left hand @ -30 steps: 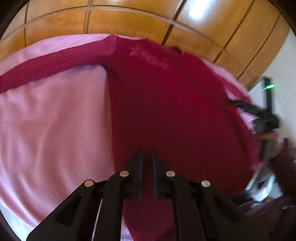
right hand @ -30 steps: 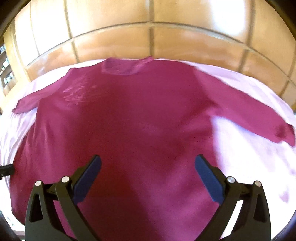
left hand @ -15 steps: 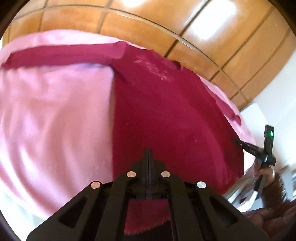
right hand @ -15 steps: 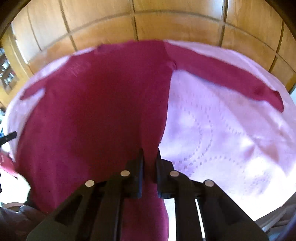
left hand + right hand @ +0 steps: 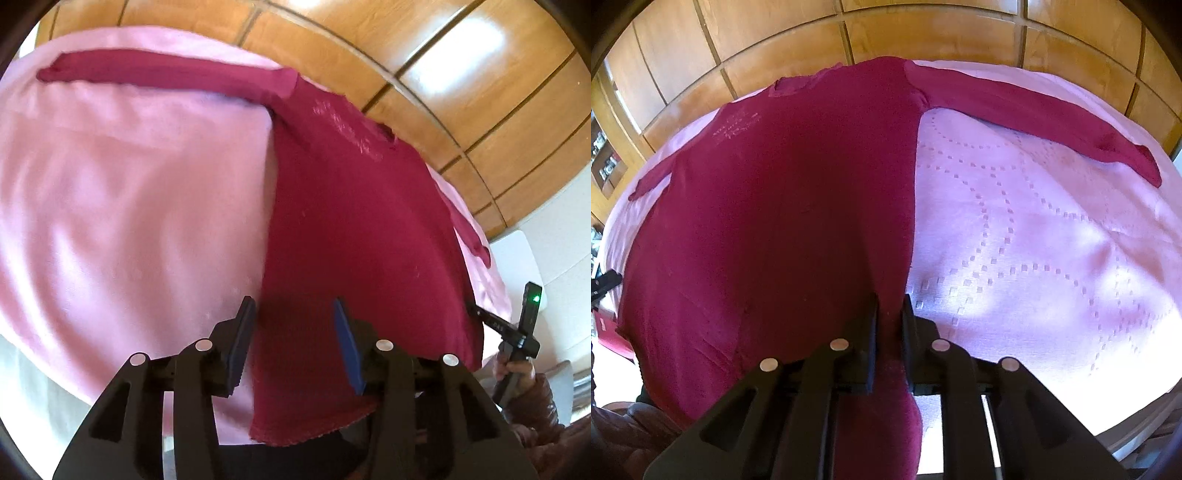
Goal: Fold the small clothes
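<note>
Hem-gripping step on the crimson top (image 5: 775,221): right gripper (image 5: 888,332) pinching its hem corner, left gripper (image 5: 291,332) just reopened, half-wide, hem between unpinched; next, reclose left

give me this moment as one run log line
stage: hem grasp | left gripper: jaws just opened, hem of red top between, not pinched | right gripper: shut on hem corner | top flat on pink cover

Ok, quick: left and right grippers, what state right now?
Left gripper: open, just been opening, over the red top's hem.
Right gripper: closed on the red top's edge.
</note>
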`<state>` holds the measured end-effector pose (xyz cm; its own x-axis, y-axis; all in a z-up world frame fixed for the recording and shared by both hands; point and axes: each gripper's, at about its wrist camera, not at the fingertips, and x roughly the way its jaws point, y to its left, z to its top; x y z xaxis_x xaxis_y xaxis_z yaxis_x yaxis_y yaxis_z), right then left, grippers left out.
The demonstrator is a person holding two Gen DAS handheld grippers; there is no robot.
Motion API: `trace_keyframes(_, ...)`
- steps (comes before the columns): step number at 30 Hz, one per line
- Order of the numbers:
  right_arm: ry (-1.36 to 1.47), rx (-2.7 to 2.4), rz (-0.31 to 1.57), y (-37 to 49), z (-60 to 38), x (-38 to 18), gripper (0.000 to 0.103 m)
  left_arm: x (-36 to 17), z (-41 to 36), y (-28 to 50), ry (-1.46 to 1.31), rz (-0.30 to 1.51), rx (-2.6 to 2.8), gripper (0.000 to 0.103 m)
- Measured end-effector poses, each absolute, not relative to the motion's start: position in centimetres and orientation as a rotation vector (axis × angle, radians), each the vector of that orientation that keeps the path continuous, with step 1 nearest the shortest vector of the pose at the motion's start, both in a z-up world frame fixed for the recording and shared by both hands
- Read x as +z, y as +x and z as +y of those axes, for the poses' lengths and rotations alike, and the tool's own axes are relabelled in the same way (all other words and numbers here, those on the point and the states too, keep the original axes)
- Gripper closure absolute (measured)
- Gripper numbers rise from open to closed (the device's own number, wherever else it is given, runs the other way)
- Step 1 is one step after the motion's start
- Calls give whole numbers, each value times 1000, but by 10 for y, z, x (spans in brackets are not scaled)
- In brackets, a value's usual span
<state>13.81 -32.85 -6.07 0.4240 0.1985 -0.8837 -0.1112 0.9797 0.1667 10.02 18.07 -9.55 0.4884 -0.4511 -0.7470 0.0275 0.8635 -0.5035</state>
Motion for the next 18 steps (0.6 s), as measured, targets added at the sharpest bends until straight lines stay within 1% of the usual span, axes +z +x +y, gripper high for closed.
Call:
trace_keyframes(1, 88, 194, 1115, 138, -329, -61, 90, -97, 178, 101, -454, 1032, -304, 61)
trace_keyframes(2, 89, 194, 1114, 134, -328, -59, 89, -98, 174, 102, -436, 1036, -307, 64)
trace_keyframes(3, 92, 194, 1114, 134, -327, -59, 89, -98, 169, 102, -405, 1040, -320, 79)
trace_keyframes(5, 85, 191, 1117, 134, -323, -57, 88, -96, 163, 102, -329, 1044, -323, 97)
trace_keyframes(6, 76, 188, 1116, 131, -326, -56, 88, -94, 161, 101, -304, 1043, -323, 99)
trace_keyframes(7, 69, 186, 1114, 131, -325, -54, 92, -92, 163, 100, -301, 1040, -326, 99)
trace_keyframes(12, 17, 189, 1065, 125, -321, -33, 94, -80, 182, 87, -366, 1015, -333, 100)
trace_keyframes(16, 18, 183, 1113, 126, -325, -60, 94, -109, 185, 84, -377, 1097, -295, 100)
trace_keyframes(18, 34, 184, 1109, 126, -325, -59, 94, -105, 183, 85, -363, 1099, -298, 99)
